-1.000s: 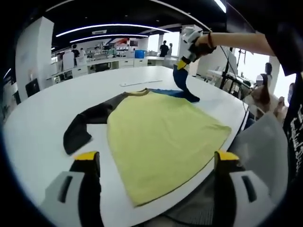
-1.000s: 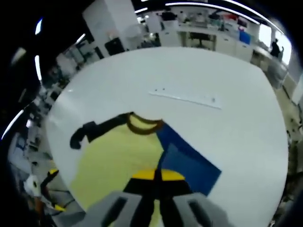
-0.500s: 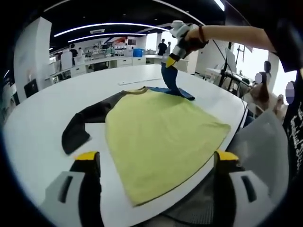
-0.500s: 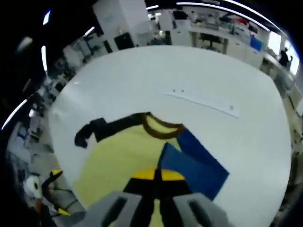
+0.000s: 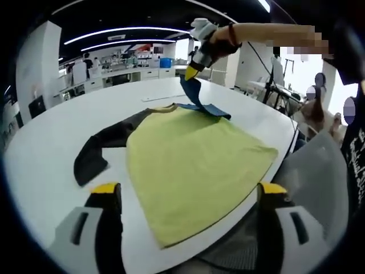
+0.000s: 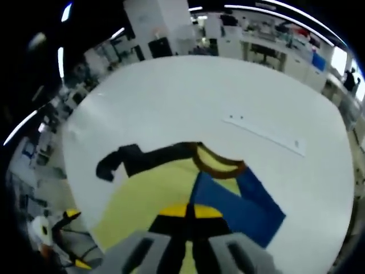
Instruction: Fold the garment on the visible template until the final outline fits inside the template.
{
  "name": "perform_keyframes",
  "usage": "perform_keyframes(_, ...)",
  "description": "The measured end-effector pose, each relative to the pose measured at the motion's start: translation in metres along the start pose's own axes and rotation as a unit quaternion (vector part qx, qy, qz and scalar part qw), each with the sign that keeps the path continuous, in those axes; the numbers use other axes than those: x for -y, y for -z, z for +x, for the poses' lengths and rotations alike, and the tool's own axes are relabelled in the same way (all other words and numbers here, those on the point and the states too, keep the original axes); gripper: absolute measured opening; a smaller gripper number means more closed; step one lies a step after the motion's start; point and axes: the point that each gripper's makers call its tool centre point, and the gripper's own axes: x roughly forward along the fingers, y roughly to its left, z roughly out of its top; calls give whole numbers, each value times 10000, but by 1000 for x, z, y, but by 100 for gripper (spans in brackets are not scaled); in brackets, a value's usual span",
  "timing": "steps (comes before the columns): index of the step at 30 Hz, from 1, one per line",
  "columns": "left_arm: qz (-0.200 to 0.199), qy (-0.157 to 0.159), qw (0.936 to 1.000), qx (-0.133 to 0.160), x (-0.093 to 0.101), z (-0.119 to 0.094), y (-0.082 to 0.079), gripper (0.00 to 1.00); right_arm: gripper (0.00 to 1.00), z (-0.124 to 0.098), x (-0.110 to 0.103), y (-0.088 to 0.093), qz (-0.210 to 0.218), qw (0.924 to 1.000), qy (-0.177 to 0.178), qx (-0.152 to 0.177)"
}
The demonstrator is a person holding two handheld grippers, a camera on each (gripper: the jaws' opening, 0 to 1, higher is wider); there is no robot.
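Left gripper view. The shirt [image 5: 194, 165] lies flat on the white table [image 5: 51, 148], yellow body spread wide ahead of the left gripper [image 5: 185, 197] and between its jaws' lines of sight. The dark sleeve [image 5: 102, 145] stretches out ahead and to the left of the jaws, unfolded. Far ahead and slightly right, the right gripper [image 5: 189, 73] holds the blue sleeve [image 5: 197, 97] pinched and lifted off the table, the cloth hanging in a band down to the shoulder. The person's forearm [image 5: 268, 34] reaches in from the upper right, extended, wrist bent so the jaws point down. The left gripper's jaws stand wide apart and carry nothing; they sit low, near the hem, not touching the cloth as far as can be seen. No template outline can be made out under the shirt.

Judgement: the task is early. One sleeve fold is in progress; the dark sleeve, and any folds of the body, remain.

Right gripper view. The camera looks down from above the shirt [image 6: 154, 194]. The right gripper [image 6: 188, 212] has its jaws closed together, with the blue sleeve [image 6: 236, 200] running up into them from ahead and to the right. The brown collar [image 6: 219, 162] lies just ahead of the jaws, the dark sleeve [image 6: 142, 157] ahead and left, well apart from the tips. A thin white strip [image 6: 265, 134] lies on the table farther ahead and right, clear of the shirt. The left gripper [image 6: 65, 228] is visible at lower left; its jaw state cannot be told from here.
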Motion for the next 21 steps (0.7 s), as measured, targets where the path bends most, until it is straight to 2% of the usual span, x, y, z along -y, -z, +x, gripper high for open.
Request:
perform_keyframes(12, 20, 54, 10000, -23, -1, 3, 2, 96, 0, 18, -30, -5, -107, 9998, -137, 27)
perform_keyframes(17, 62, 25, 10000, -35, -1, 4, 2, 96, 0, 23, -43, -17, -134, 9994, -283, 121)
perform_keyframes(21, 104, 35, 9999, -33, 0, 5, 1, 96, 0, 27, -52, -20, -200, 9992, -321, 158)
